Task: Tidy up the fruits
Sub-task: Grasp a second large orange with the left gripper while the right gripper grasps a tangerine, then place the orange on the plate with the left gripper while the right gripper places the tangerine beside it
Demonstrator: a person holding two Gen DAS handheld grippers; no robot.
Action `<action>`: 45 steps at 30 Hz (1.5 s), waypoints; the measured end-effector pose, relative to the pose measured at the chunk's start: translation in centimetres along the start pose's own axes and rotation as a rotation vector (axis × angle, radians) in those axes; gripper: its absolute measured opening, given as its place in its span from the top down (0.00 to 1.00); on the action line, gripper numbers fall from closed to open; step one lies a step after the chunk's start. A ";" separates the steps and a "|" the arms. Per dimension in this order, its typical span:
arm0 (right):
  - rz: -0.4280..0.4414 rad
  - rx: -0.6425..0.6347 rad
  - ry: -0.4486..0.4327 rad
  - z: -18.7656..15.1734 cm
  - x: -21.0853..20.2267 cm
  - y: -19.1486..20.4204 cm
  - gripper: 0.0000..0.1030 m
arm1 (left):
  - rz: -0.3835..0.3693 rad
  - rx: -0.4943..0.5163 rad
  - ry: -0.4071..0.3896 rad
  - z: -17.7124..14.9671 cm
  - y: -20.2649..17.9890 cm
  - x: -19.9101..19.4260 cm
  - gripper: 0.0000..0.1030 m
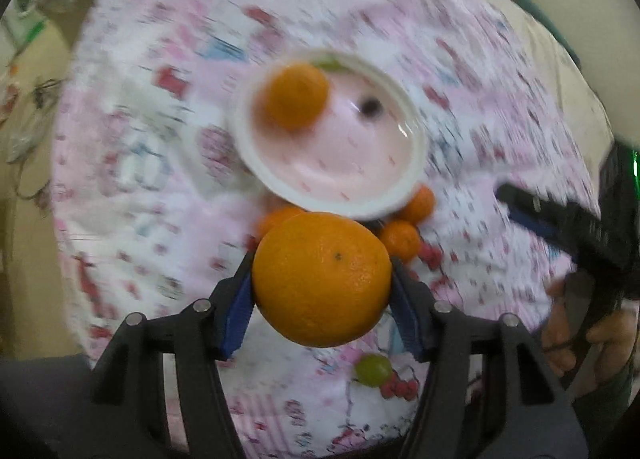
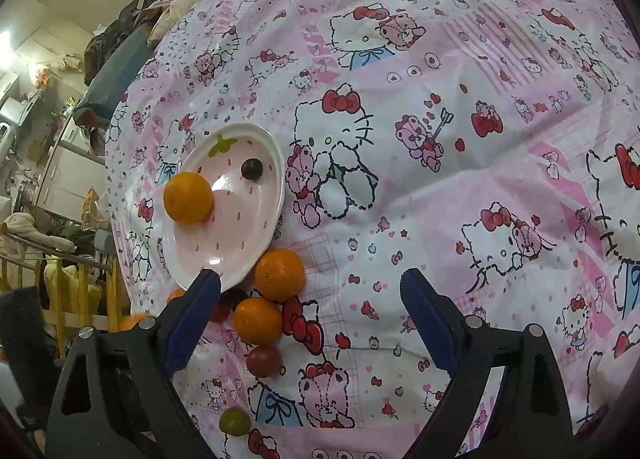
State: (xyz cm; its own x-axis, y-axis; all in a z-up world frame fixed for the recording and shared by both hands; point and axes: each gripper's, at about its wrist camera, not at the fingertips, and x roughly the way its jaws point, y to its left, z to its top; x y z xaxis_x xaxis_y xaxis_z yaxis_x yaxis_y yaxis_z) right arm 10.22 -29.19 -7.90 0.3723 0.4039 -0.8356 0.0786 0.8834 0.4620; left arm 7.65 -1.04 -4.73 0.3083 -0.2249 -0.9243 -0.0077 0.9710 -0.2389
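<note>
The right gripper [image 2: 310, 291] hangs with jaws wide apart and empty above the cartoon-print cloth [image 2: 440, 139]. At ten o'clock, a strawberry-patterned plate [image 2: 240, 227] holds an orange [image 2: 188, 198] and a dark grape [image 2: 251, 169].

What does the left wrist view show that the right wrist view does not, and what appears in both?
Only the left wrist view shows a large round orange clamped between the blue pads of the left tool, plus the right tool and a hand at the right edge.

Only the right wrist view shows the open, empty right tool from behind, a dark red round fruit and cluttered room furniture.

Both show the pink strawberry-print plate holding a smaller orange and a dark grape, a green grape, and the pink cartoon-cat cloth.
</note>
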 end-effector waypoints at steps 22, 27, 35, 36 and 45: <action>-0.027 -0.157 0.233 -0.6 7.2 3.1 0.38 | 0.049 -0.112 -0.051 1.7 2.8 -0.1 0.44; -0.048 -0.184 0.231 -0.1 8.6 3.7 0.44 | 0.059 -0.108 -0.044 1.6 2.8 0.2 0.44; -0.059 -0.230 0.210 -0.2 7.9 4.3 0.59 | 0.062 -0.108 -0.046 1.7 2.9 0.3 0.44; -0.052 -0.213 0.209 -0.3 7.6 3.9 0.59 | 0.062 -0.110 -0.047 1.7 3.0 0.4 0.44; -0.030 -0.158 0.113 0.1 3.2 2.8 0.59 | 0.063 -0.128 -0.067 1.7 3.7 -0.3 0.44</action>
State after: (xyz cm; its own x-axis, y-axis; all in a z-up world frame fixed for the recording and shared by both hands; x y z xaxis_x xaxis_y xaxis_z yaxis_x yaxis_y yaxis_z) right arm 11.78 -25.42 -9.26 0.2652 0.3929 -0.8805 -0.0615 0.9182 0.3912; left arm 9.19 2.73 -4.86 0.3665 -0.1539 -0.9176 -0.1486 0.9639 -0.2210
